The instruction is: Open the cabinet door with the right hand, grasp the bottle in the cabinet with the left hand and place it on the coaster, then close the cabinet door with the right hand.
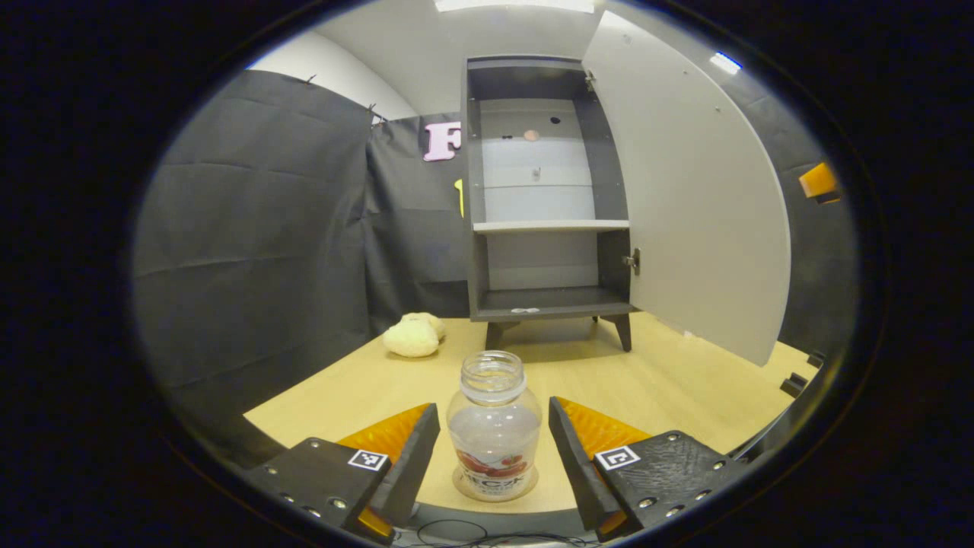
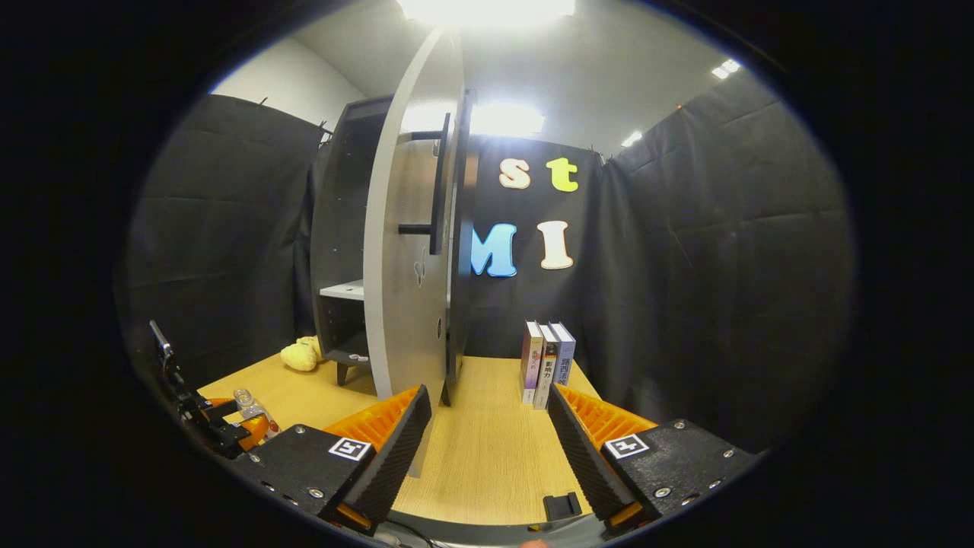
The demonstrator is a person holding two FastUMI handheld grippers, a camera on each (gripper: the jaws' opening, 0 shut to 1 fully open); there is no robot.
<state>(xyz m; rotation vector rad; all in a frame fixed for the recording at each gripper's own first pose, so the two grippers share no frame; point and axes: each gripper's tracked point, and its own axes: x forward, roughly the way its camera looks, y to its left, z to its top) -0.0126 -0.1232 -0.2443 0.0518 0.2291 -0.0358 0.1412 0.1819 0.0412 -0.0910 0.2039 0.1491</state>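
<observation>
The left tongs [image 1: 494, 457] stood spread, one finger on each side of the bottle [image 1: 494, 426] with a gap showing on both flanks, so released rather than clenched. The bottle stood upright on the coaster [image 1: 494, 485], long axis vertical, lidless mouth up, near the front edge of the counter [image 1: 670, 380]. That part of the task looked done. The right tongs [image 2: 487, 445] were likewise spread and grasping nothing, pointed across bare counter.

Beyond the right tongs the cabinet door [image 2: 407, 289] stood swung wide, seen nearly edge-on, just ahead and a little to the left of them, its bar handle [image 2: 437, 183] high on the face toward the books [image 2: 546, 361]. In the left gripper view the cabinet [image 1: 544, 190] lay straight ahead and well apart, shelves bare, the door hinged on its right side.

By my judgement the closing fell to the right tongs, much the nearer; the door lay ahead-left and must swing leftward, away from the books, toward the cabinet body
</observation>
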